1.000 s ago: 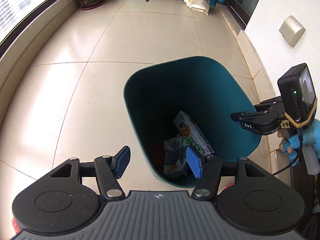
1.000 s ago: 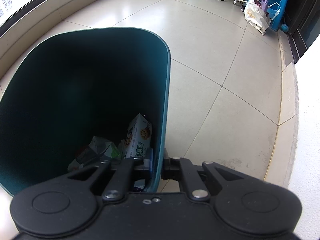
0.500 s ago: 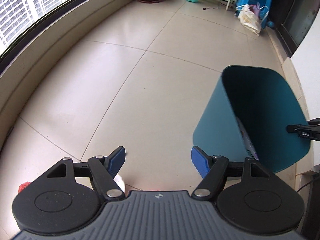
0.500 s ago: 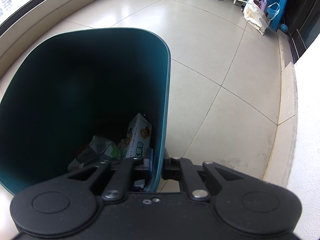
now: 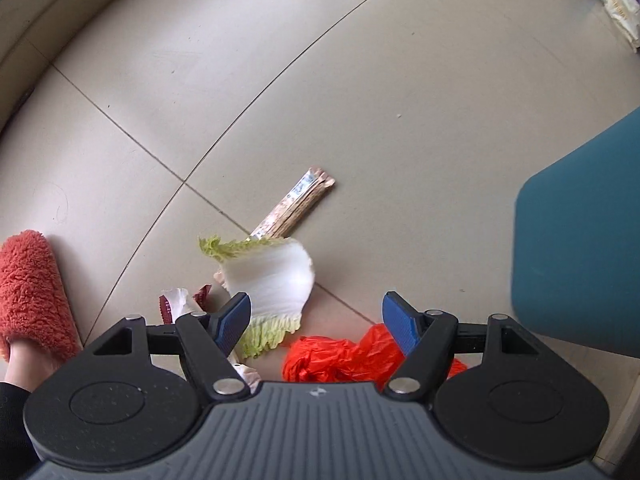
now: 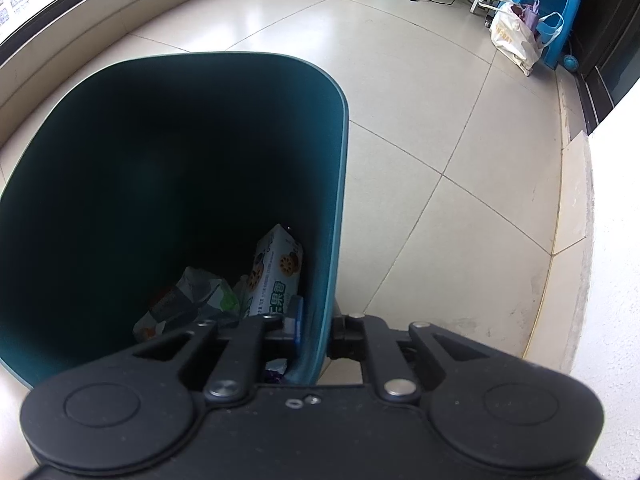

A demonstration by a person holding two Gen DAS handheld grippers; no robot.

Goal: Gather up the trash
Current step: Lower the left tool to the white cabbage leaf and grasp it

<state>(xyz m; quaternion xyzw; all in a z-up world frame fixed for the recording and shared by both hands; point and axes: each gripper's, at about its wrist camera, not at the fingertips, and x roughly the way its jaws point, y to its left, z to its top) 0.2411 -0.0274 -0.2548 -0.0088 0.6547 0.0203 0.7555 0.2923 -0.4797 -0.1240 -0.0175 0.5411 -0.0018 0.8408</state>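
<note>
While the left gripper [image 5: 316, 322] is pointed down at the tiled floor [image 5: 360, 80], its blue pads [image 5: 234, 322] are held wide apart and nothing is pressed between them. Below the gap, a white and pale green cabbage leaf [image 5: 272, 280] is seen flat on the tiles. Just beside the leaf, nearer to the camera, a crumpled orange-red plastic bag [image 5: 340, 360] is lying. A flat brown paper wrapper [image 5: 300, 204] is partly tucked under the far end of the leaf, and small torn red and white scraps [image 5: 176, 304] lie beside the leaf, toward a fluffy red slipper [image 5: 32, 292] which is worn on a foot. Beyond the leaf much bare floor is left for moving; on the side away from the slipper the outer wall of the tall teal plastic bin [image 5: 580, 248] stands well apart from the leaf.

The right gripper [image 6: 316, 332] is clamped on the thin rim of the bin [image 6: 340, 152], with one finger inside and one outside. In the bottom of the bin a white biscuit box [image 6: 276, 276] is leaning against the wall, with cookie pictures and green Chinese characters that cannot be read surely. Beside it a crumpled printed packet [image 6: 188, 300] is found. Outside that rim, open tiles reach to a pale raised ledge [image 6: 568, 220].
</note>
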